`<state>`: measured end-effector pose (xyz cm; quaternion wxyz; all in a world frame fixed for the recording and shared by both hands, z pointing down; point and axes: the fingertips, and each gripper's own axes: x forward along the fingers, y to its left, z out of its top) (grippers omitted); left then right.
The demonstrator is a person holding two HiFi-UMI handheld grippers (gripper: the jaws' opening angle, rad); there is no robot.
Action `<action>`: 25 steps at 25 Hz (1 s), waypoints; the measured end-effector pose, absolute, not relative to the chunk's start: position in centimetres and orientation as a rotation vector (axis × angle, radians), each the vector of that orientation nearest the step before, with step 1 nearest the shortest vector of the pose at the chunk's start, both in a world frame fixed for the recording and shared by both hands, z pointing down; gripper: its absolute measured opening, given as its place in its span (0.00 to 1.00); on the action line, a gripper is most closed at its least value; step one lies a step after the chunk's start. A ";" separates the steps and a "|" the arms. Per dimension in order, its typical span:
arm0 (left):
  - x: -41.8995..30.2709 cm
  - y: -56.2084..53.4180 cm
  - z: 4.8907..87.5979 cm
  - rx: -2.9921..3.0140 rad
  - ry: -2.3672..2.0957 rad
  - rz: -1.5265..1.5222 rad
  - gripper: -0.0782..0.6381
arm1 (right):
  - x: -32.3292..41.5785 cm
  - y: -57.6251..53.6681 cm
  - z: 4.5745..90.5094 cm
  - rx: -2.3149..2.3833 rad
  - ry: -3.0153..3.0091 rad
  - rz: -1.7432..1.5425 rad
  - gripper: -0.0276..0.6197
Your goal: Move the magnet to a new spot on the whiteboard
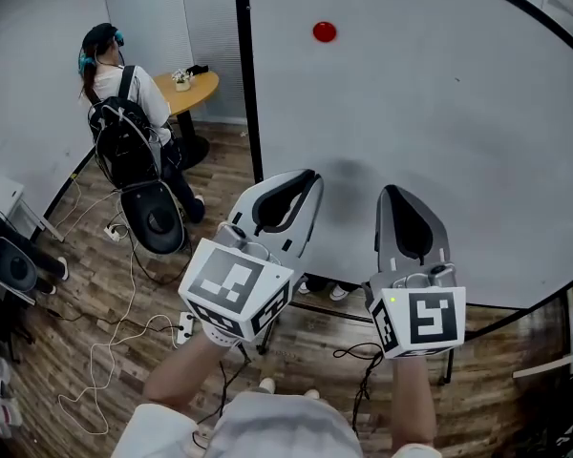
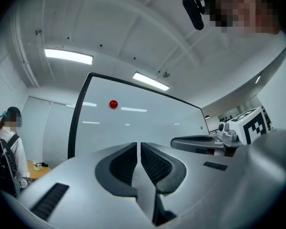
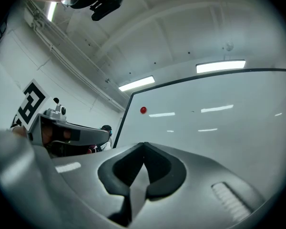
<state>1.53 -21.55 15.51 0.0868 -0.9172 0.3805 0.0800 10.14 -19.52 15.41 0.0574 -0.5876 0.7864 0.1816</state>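
High on the large white whiteboard (image 1: 439, 113), the small round red magnet (image 1: 325, 31) sits untouched, well apart from the grey left gripper (image 1: 308, 176) and grey right gripper (image 1: 392, 192), both closed and empty, so the approach step applies and one gripper must next open and reach it.

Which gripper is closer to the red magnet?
The left gripper: in the head view its tip lies almost straight below the magnet, by the whiteboard frame's left edge. The right gripper sits further sideways. Both are shut, empty.
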 end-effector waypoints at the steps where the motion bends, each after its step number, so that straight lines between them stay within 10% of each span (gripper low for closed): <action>1: 1.5 -21.7 15.0 -2.719 1.133 0.247 0.12 | 10.2 -19.7 15.3 -1.779 2.383 0.555 0.04; 25: 2.8 -31.0 2.7 -2.369 1.304 0.259 0.31 | 11.1 -22.7 10.5 -1.745 2.355 0.654 0.04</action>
